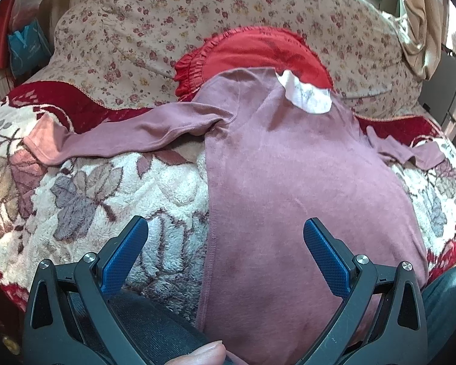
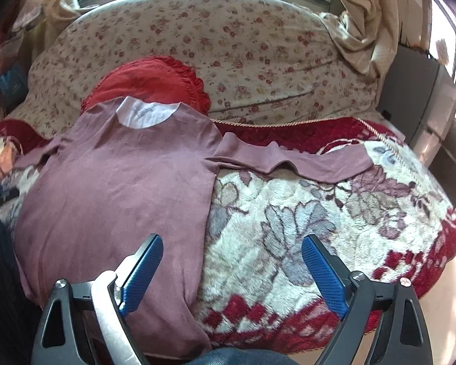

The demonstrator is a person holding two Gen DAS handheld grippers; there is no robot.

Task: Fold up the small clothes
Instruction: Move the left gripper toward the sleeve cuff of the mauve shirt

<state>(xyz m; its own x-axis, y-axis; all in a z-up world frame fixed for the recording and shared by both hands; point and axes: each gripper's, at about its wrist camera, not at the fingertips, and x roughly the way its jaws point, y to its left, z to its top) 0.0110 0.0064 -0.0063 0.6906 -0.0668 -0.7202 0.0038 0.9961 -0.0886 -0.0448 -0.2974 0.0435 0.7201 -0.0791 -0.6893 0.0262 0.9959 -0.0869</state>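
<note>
On my left wrist feed the left gripper (image 1: 225,237) hangs with jaws spread wide and nothing between them, over the left hem edge of the shirt (image 1: 288,182); the shirt lies flat and back-up on the blanket (image 1: 91,200), its white collar (image 1: 307,95) pointing away toward a red pillow (image 1: 258,51). Only this view gives me the whole left sleeve (image 1: 112,137) — stretched out sideways, its paler cuff at the far left; the right sleeve shows here just as a crumpled stub. My right wrist feed reverses that; the right sleeve (image 2: 291,161) runs out straight across the blanket (image 2: 288,228), while the left one is a scrap at the frame edge. The right gripper (image 2: 232,261) hovers at the shirt's (image 2: 115,197) right hem — jaws spread too, gripping nothing.
</note>
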